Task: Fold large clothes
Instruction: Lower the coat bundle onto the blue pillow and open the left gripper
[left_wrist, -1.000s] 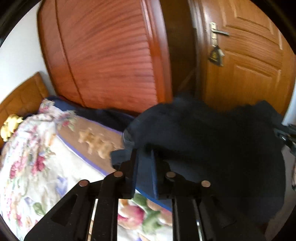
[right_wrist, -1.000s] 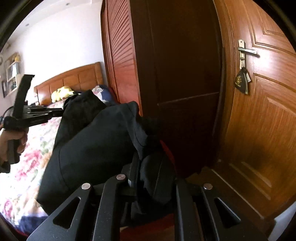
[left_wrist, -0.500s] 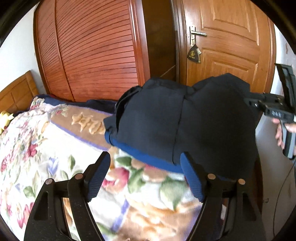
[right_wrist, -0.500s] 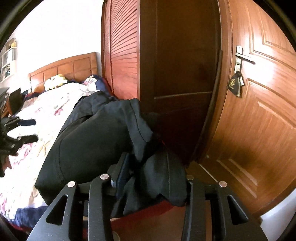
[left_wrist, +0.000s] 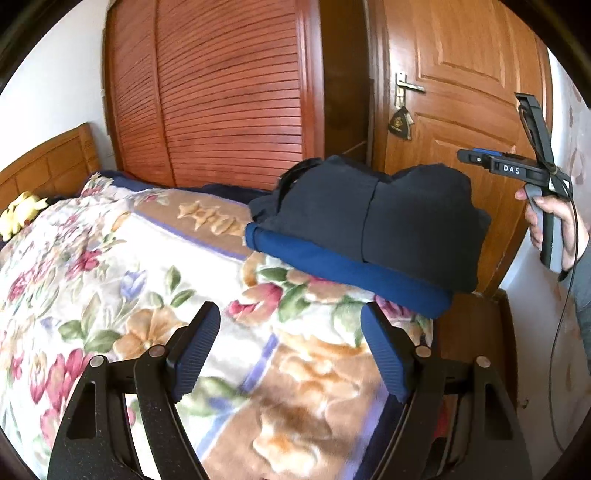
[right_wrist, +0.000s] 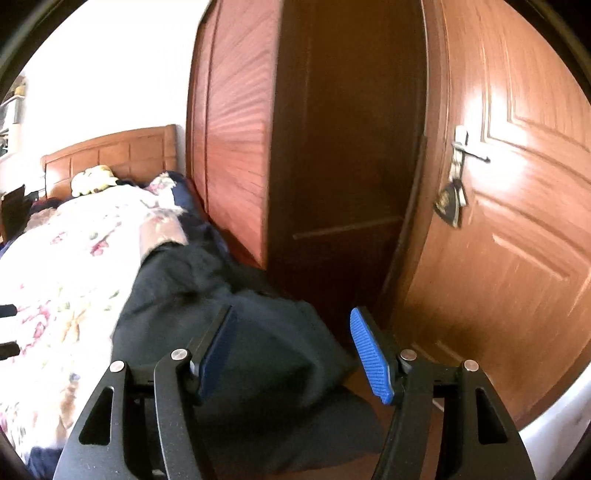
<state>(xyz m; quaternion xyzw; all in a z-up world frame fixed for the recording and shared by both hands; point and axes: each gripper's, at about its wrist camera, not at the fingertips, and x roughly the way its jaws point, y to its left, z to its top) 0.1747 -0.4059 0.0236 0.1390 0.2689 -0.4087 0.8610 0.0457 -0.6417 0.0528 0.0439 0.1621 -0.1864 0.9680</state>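
One word is readable: "DAS", white on the body of your right gripper (left_wrist: 466, 157) at the upper right of the left wrist view. Your left gripper (left_wrist: 290, 345) stands wide with nothing between its pads. The right one's jaws have just been opening and stand apart, empty, above the dark folded garment (left_wrist: 373, 216). It lies mid-frame on the floral blanket (left_wrist: 110, 266) at the bed's corner, before the wooden door (left_wrist: 461, 85) and slatted wardrobe (left_wrist: 229, 92).
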